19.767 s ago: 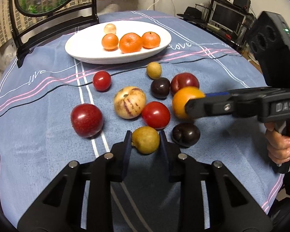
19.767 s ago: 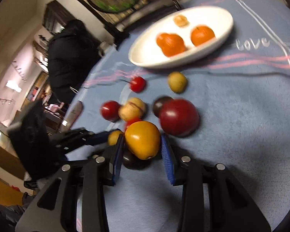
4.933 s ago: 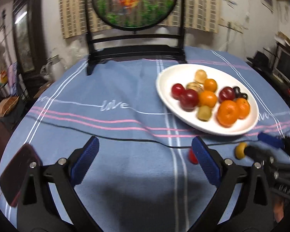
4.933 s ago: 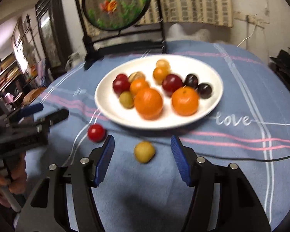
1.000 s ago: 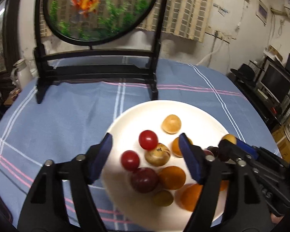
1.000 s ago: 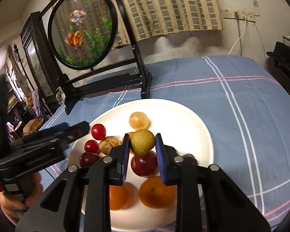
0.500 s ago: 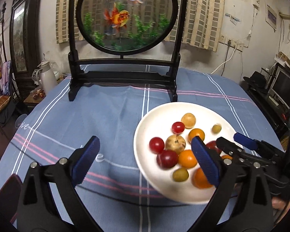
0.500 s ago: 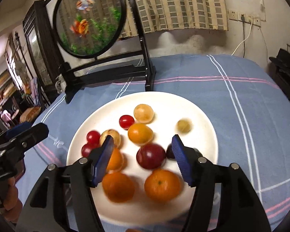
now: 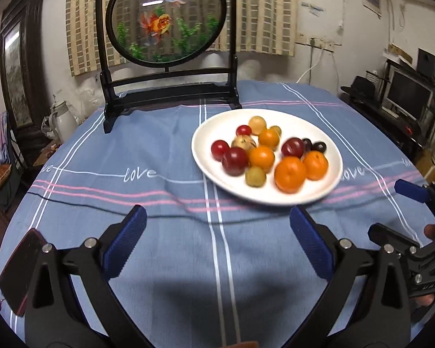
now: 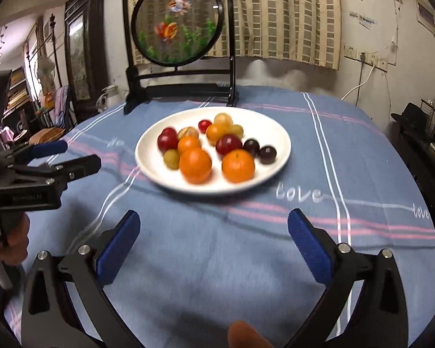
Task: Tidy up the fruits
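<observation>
Nearest: left hand-held gripper [image 9: 217, 240] spread wide, released, grasping nothing, above the blue-clothed worktop [image 9: 165, 249]. Right hand-held gripper [image 10: 214, 237] likewise splayed and unloaded. At the near left edge, a dark phone [image 9: 18, 269]. Farther on: white plate [image 10: 272, 133] carrying all the fruits [image 10: 211, 148] — oranges at the front, red, yellow and dark ones behind. Beyond the plate, a round goldfish screen [image 9: 166, 20] on its black stand.
</observation>
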The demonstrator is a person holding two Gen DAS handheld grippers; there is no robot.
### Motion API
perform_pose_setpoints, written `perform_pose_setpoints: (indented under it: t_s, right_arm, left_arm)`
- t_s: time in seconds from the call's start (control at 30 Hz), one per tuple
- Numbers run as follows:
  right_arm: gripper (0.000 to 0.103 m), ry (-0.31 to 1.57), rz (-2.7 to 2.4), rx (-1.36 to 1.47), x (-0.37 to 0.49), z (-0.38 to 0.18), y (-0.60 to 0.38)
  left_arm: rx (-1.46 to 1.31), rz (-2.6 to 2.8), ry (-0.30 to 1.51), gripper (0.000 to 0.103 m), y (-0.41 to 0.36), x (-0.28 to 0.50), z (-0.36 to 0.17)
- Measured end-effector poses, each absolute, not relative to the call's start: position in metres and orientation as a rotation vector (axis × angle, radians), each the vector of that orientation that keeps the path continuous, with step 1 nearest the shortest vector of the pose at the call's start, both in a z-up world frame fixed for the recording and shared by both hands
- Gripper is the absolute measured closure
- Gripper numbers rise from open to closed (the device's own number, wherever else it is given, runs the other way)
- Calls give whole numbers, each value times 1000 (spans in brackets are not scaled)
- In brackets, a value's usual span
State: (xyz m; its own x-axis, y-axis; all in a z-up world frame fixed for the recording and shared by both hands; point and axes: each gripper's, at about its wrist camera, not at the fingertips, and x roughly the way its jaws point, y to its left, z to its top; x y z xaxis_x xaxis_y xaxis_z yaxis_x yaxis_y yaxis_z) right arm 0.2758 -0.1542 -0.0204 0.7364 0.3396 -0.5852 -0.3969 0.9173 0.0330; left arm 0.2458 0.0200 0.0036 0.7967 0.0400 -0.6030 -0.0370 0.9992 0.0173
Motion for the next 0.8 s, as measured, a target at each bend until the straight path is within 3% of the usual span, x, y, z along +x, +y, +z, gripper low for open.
perform_pose_setpoints:
  t_s: [0.8]
  right_arm:
    - [1,623,382,-144,243,-31,-159]
  left_arm:
    - [75,27,633,2,15,207,-12]
